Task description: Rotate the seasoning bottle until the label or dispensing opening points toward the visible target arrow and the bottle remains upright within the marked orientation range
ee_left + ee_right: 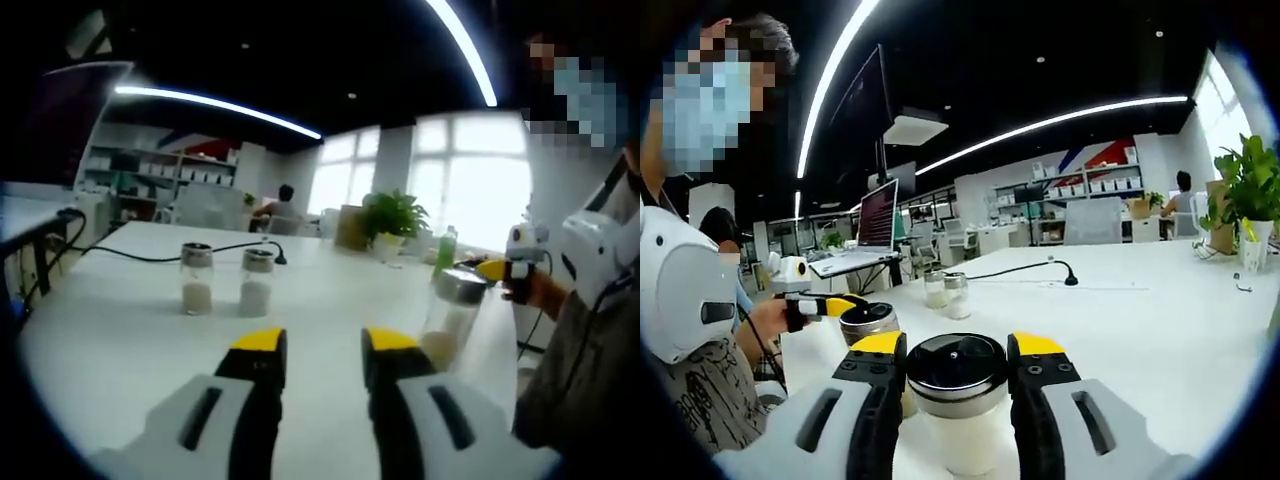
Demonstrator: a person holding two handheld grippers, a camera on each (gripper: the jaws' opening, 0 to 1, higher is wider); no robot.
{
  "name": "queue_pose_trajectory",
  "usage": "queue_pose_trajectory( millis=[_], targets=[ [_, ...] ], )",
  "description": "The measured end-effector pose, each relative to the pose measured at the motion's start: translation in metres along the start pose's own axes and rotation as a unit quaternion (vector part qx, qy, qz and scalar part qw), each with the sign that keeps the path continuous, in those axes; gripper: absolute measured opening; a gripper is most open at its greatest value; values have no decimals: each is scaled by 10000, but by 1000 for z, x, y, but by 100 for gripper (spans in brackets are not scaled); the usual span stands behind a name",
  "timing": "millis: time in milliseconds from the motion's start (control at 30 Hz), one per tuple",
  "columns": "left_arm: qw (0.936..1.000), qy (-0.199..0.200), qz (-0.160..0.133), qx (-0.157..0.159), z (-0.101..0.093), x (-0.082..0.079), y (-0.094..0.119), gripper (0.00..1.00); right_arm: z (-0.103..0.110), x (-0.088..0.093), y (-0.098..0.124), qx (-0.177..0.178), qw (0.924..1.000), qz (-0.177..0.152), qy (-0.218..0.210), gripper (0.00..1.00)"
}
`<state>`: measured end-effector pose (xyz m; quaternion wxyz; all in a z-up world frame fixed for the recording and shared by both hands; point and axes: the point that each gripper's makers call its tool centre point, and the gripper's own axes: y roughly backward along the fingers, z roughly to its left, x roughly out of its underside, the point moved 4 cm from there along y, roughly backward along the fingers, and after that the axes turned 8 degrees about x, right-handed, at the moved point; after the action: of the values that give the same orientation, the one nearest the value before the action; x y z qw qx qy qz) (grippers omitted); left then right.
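My right gripper [958, 350] clamps the seasoning bottle [958, 400] at its lid, ready to twist; my left gripper [322, 345] hangs open, empty. Next, I turn it upright.

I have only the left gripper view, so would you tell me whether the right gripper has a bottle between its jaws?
Observer: Yes. In the right gripper view, the right gripper has a bottle between its jaws, which sit close against either side of the lid.
Operator: Thank you. Is the bottle upright?
Observer: It looks upright, and I see the dark, shiny lid from slightly above.
Operator: Is anything close to it?
Observer: A second bottle stands just behind it, between it and the left gripper.
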<state>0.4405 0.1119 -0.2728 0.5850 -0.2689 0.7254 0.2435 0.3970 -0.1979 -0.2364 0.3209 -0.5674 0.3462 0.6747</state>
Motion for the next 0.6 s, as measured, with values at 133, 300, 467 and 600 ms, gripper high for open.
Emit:
queue_pose_trajectory(
  millis=[133,300,467,600],
  targets=[
    [9999,46,-47,75,-3,-1,-1,32,0,0,0,-84,10000,37,20,40],
    [10000,44,-18,59,-3,0,-2,32,0,0,-1,-205,9998,53,26,39],
    [10000,29,23,43,-3,2,-2,32,1,0,-1,-312,9994,118,36,39],
    [10000,10,63,30,-3,4,-2,32,1,0,-1,-405,9991,152,14,39]
  ],
)
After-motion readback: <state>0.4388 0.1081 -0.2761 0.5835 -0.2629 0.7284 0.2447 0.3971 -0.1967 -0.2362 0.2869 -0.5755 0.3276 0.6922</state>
